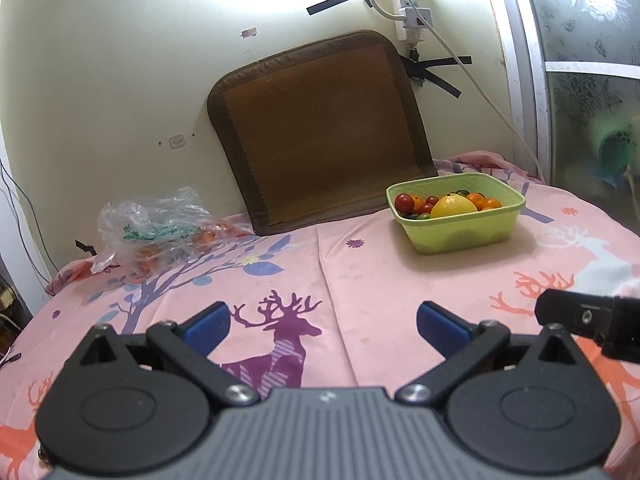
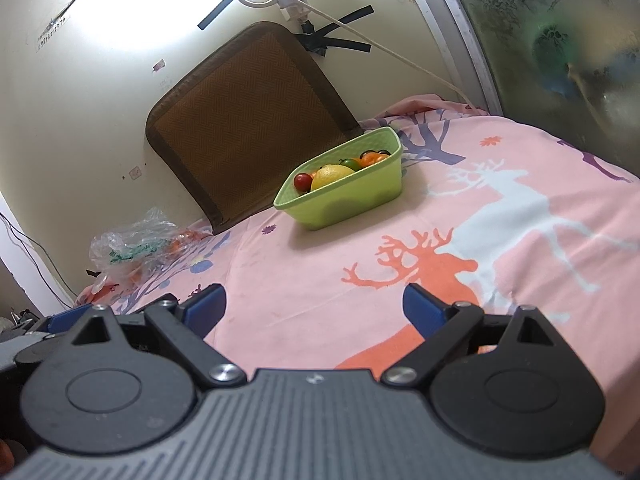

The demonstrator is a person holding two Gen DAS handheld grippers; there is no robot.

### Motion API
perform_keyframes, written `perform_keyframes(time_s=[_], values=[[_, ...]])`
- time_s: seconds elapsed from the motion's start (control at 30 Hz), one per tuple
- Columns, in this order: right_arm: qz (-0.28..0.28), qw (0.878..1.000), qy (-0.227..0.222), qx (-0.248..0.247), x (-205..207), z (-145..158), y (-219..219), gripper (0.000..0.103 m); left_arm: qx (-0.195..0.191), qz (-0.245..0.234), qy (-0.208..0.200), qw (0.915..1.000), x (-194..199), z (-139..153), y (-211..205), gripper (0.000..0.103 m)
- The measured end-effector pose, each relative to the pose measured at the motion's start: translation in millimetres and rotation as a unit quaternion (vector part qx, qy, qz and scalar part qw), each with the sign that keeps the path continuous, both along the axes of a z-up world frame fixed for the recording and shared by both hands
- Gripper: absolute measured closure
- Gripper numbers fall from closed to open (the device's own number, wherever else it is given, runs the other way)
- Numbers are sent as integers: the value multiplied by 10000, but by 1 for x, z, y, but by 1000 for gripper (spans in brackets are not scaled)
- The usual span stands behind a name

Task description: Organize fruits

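2 hand-held grippers (image 1: 322, 322) (image 2: 314, 306) open, 1 fruit basket (image 1: 460, 232)

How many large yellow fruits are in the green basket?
1. A single large yellow fruit lies near the middle of the green basket, among small red and orange fruits. The basket wall and the pile may hide others.

A basket (image 1: 460, 232) stood on the bedsheet (image 1: 360, 280) toward the far right, holding a large fruit (image 1: 452, 206) with small fruits (image 1: 404, 201) around it. Just behind and left of it, a cushion (image 1: 320, 128) leaned against the wall (image 1: 120, 80). At the far left lay a plastic bag (image 1: 156, 224), possibly with more fruit inside. A power strip (image 1: 410, 12) hung on the wall above the cushion.
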State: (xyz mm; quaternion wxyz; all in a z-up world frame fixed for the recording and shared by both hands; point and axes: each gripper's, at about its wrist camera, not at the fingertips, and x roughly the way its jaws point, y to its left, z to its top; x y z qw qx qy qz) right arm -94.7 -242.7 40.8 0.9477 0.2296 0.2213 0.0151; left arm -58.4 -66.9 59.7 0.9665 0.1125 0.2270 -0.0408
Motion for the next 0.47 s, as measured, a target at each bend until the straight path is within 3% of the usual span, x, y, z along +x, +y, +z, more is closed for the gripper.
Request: perform_keyframes(time_s=[0.47], values=[[-50, 10000, -4, -79, -2, -3, 4, 6, -120, -222, 85, 9996, 0, -2, 2, 0]])
